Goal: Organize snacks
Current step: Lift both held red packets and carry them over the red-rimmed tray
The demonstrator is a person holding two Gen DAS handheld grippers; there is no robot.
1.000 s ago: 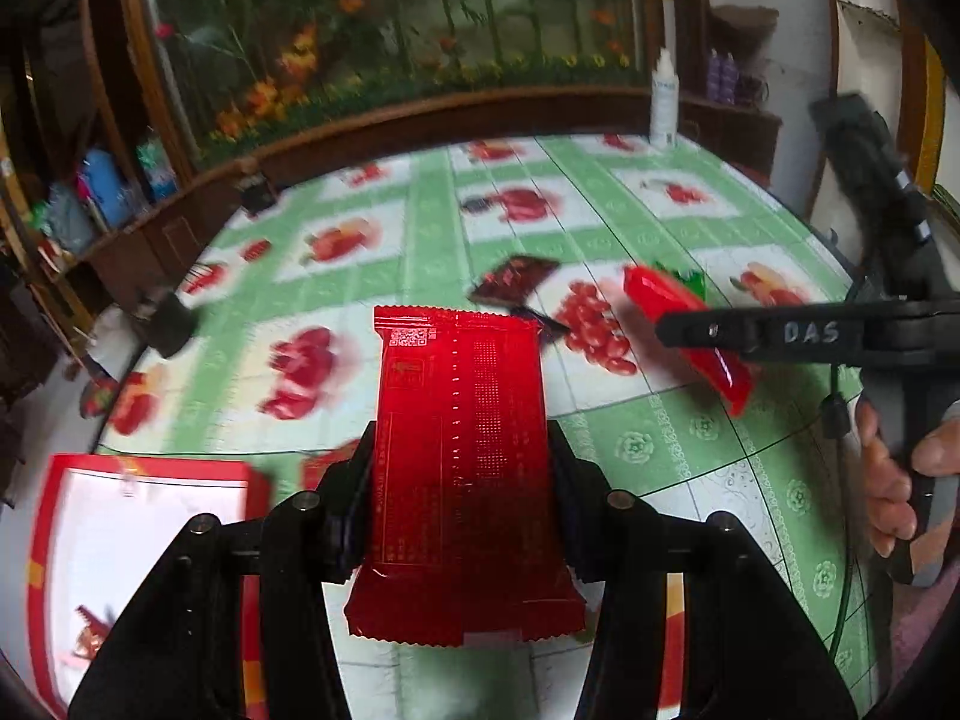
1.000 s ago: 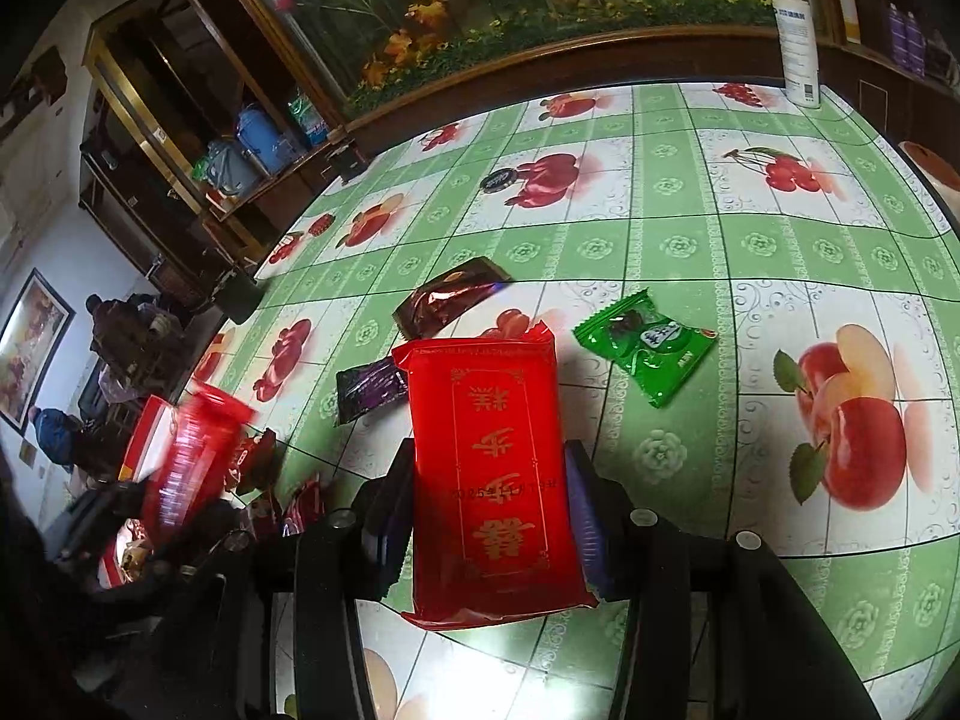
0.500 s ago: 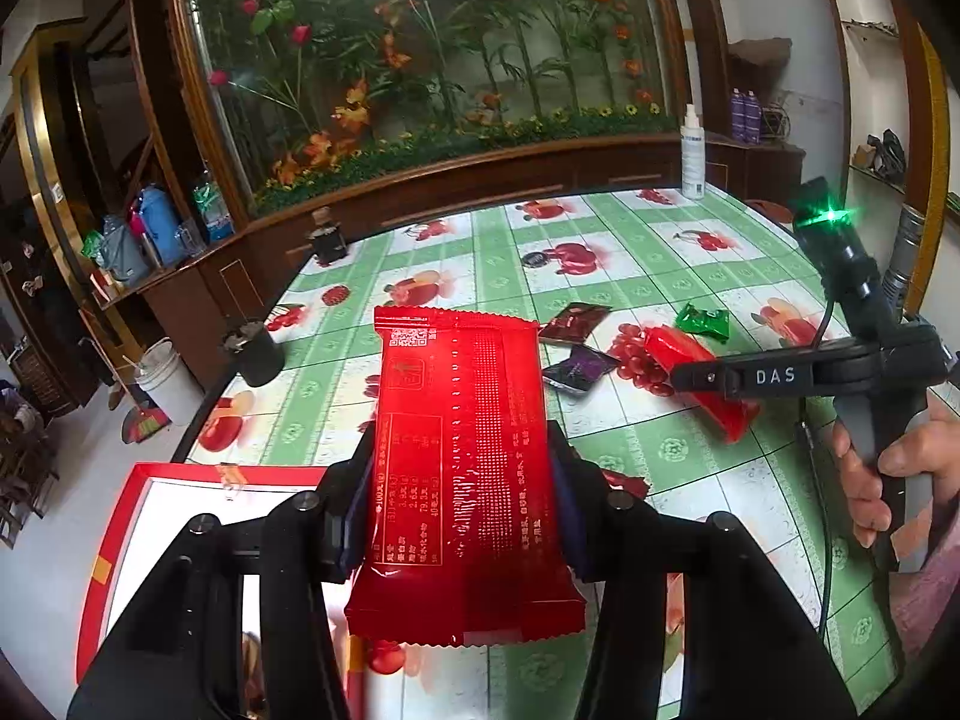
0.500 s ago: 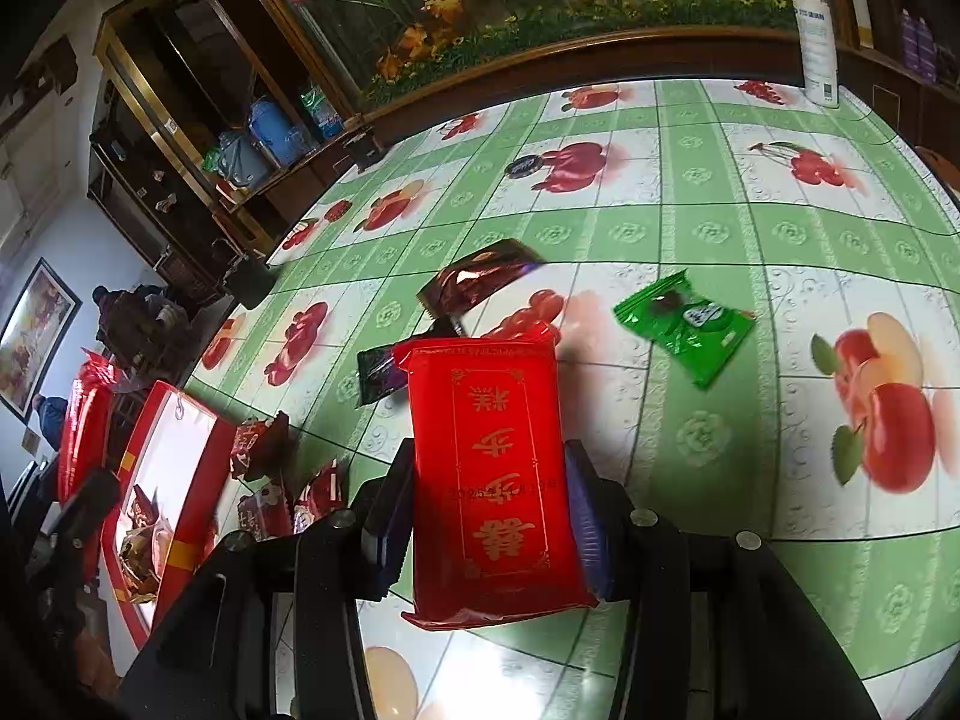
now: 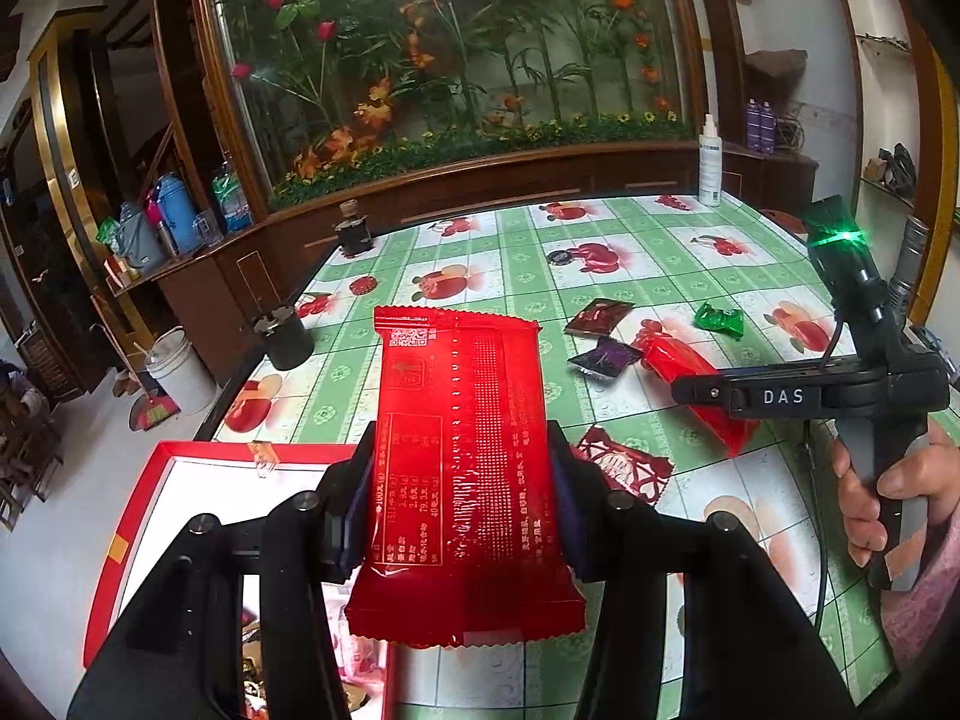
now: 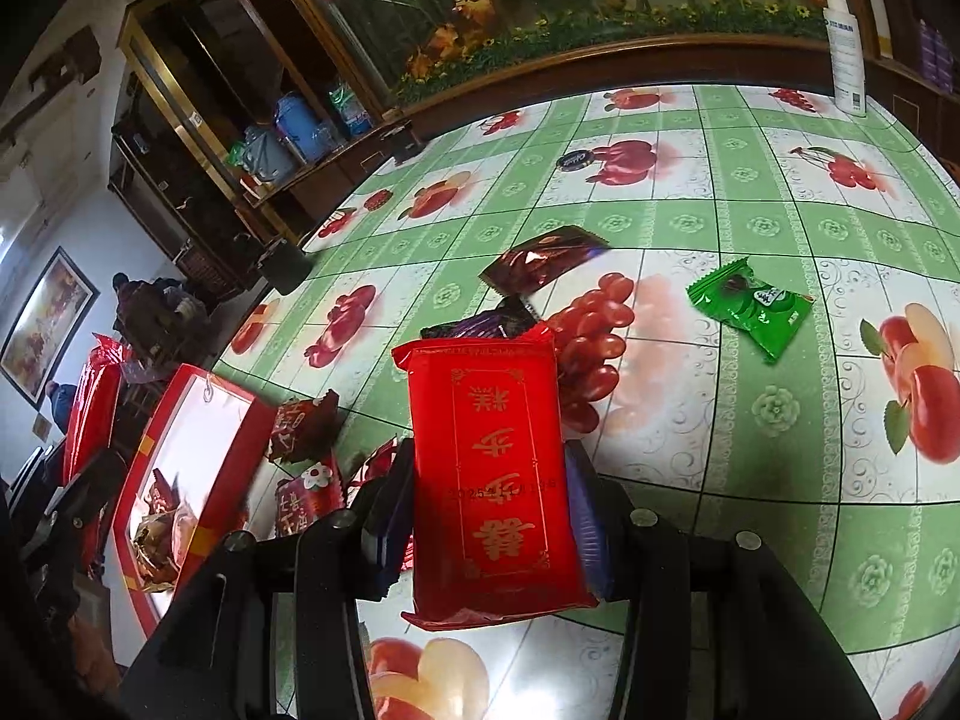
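Observation:
My left gripper is shut on a long red snack pack, held above the table's left edge by a red box with a white inside. My right gripper is shut on another red snack pack with gold writing, held above the table; it shows in the left wrist view too. Loose on the fruit-print tablecloth lie a green packet, a dark red packet, a purple packet and small red packets by the box.
A white spray bottle stands at the table's far right corner. A dark cup and a dark jar stand at the left edge. A wooden planter with flowers runs behind the table. A white bucket is on the floor.
My left gripper rose and pulled back left over the red box with its pack. My right gripper moved left toward the box, still holding its pack.

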